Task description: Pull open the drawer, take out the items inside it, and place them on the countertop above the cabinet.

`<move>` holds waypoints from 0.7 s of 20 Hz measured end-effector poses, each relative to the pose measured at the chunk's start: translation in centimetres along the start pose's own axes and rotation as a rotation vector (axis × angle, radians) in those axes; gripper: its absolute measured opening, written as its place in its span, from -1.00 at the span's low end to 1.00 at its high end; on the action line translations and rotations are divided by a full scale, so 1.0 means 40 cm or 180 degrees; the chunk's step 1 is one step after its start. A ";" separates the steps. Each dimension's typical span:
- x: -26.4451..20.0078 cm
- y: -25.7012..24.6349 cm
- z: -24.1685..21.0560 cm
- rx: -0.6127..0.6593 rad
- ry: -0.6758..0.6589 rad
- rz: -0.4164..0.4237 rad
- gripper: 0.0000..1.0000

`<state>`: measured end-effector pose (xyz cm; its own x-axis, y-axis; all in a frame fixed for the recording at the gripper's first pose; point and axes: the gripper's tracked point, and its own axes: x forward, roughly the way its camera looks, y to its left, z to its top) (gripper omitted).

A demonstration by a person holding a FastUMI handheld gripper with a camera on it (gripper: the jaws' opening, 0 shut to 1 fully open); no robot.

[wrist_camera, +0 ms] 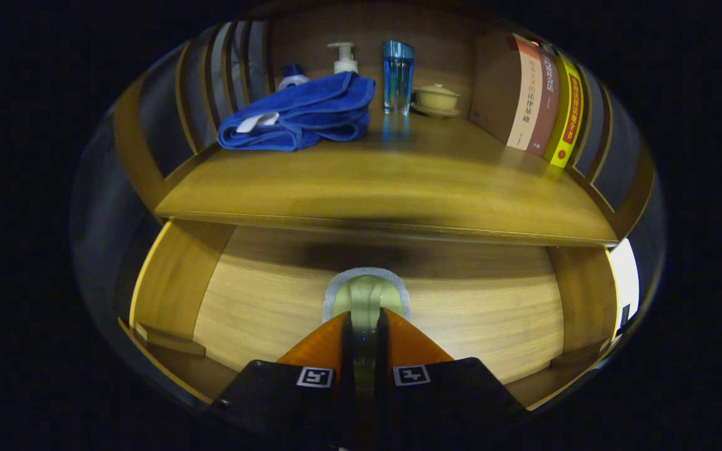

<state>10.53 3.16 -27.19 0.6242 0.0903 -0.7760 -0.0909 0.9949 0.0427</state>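
the gripper [365,326] clenches a pale green, foam-rimmed item [366,294] over the smooth wooden drawer [261,300], below the countertop [398,181].

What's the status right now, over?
Gripper shut on pale green item in the open drawer. Countertop above has bare space in the middle. Towel, glass and books sit at back and sides.

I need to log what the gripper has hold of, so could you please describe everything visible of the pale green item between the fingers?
The pale green item is a smooth, glossy, rounded piece, perhaps ceramic or plastic, ringed by a white foam-like collar. The gripper has both fingers closed on its near side, hiding its lower part. It sits over the wooden floor of the open drawer, below the countertop; what it is stays unclear.
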 end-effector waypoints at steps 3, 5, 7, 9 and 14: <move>-0.074 -0.004 0.037 0.0088 -0.0214 0.0077 -0.58; -0.122 -0.001 0.057 0.0140 -0.0336 0.0173 -0.57; -0.172 -0.006 0.086 0.0207 -0.0515 0.0229 -0.57; -0.221 -0.033 0.127 0.0214 -0.0730 0.0182 -0.58; -0.312 -0.060 0.267 0.0349 -0.1185 0.0182 -0.58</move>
<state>11.25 0.10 -10.86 0.8612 0.1354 -0.4899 -0.0628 0.9848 0.1618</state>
